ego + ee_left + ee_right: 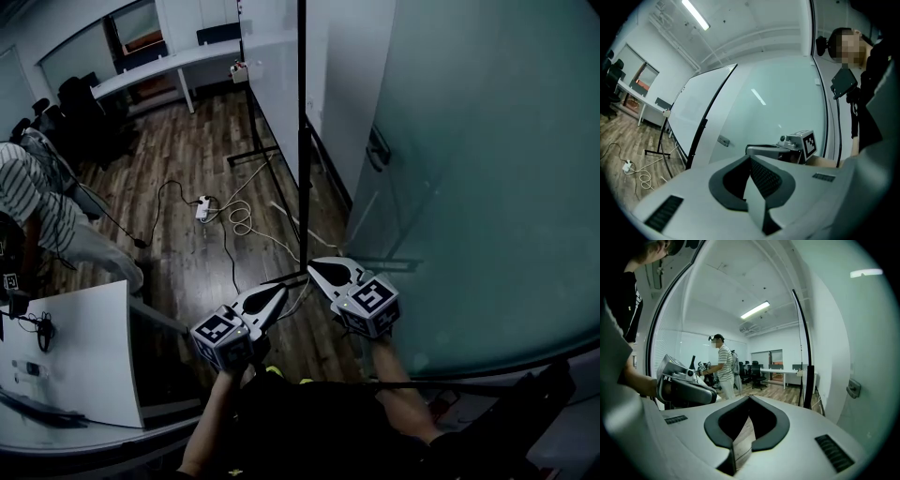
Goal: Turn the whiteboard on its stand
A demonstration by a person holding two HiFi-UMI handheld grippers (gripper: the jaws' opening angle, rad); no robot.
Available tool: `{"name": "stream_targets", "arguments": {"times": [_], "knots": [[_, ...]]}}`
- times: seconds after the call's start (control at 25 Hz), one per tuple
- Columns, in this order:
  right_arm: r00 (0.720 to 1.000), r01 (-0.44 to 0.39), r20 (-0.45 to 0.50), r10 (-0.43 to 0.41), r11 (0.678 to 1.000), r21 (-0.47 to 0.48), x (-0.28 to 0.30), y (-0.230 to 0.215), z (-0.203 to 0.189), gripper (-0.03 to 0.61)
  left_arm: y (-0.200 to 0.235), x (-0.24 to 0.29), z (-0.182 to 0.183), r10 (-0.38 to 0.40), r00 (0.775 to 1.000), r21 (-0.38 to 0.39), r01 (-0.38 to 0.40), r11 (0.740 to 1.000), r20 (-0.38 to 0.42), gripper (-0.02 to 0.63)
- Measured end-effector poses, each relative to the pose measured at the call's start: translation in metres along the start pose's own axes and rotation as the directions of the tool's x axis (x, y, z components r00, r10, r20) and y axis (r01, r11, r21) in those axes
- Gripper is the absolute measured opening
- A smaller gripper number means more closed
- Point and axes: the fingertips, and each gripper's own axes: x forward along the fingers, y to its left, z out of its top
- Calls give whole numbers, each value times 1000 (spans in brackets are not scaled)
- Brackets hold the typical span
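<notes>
Left tool, right tool — both shut, empty; whiteboard just ahead

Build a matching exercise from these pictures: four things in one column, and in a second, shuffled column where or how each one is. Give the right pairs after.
Things
1. power strip
2. person in a striped shirt
3. whiteboard
4. left gripper

Place or state
A. fills the right side of the head view
B. jaws together, nothing between them
C. lying on the wood floor among cables
D. at the left edge of the head view

Pairs: 1-C, 2-D, 3-A, 4-B
</notes>
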Motion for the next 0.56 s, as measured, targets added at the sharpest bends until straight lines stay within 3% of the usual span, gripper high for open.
{"name": "stream_targets", "arguments": {"times": [0.56], "knots": [[1000,-18,19,18,1000,5,9,1,9,-3,3,-3,8,18,1000,11,-18,1000,-23,12]]}}
